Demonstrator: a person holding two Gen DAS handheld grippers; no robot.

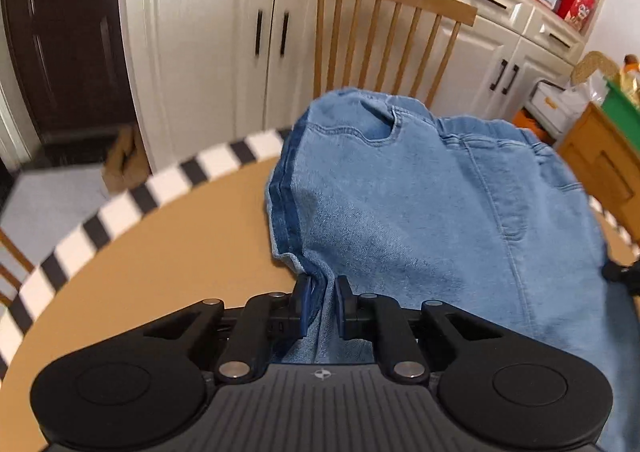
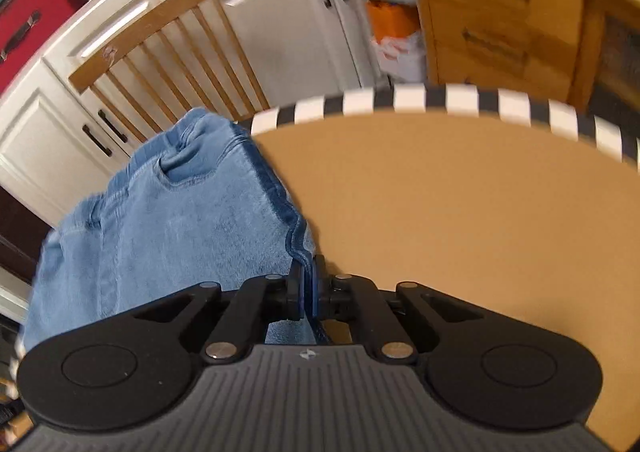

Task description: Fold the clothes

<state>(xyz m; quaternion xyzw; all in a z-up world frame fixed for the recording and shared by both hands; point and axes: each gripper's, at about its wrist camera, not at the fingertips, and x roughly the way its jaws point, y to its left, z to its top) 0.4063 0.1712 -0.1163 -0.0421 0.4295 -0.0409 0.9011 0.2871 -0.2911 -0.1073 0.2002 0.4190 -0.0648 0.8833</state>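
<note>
Holding up a pair of light blue jeans (image 1: 420,212) over the round table (image 1: 160,252), that's the whole scene right now. The left gripper (image 1: 322,304) has its jaws pinching a bunched bit of denim near the jeans' left side seam, with a small gap between the pads stuffed with cloth. The right gripper (image 2: 306,284) has its jaws pressed nearly together on the opposite edge, clamping the darker folded seam. The jeans (image 2: 160,220) sit above the table's tan top, waistband end pointing toward the table's far edge, pocket opening and elastic-looking waistband facing up; can't tell how much of the fabric actually rests on the surface. The table (image 2: 460,212) has a black-and-white checked rim. Just past the table's far edge stands a wooden spindle-back chair (image 1: 384,32), and behind that white cabinets (image 1: 200,52). Off to the table's right side there's a wooden drawer unit (image 2: 496,20).
</note>
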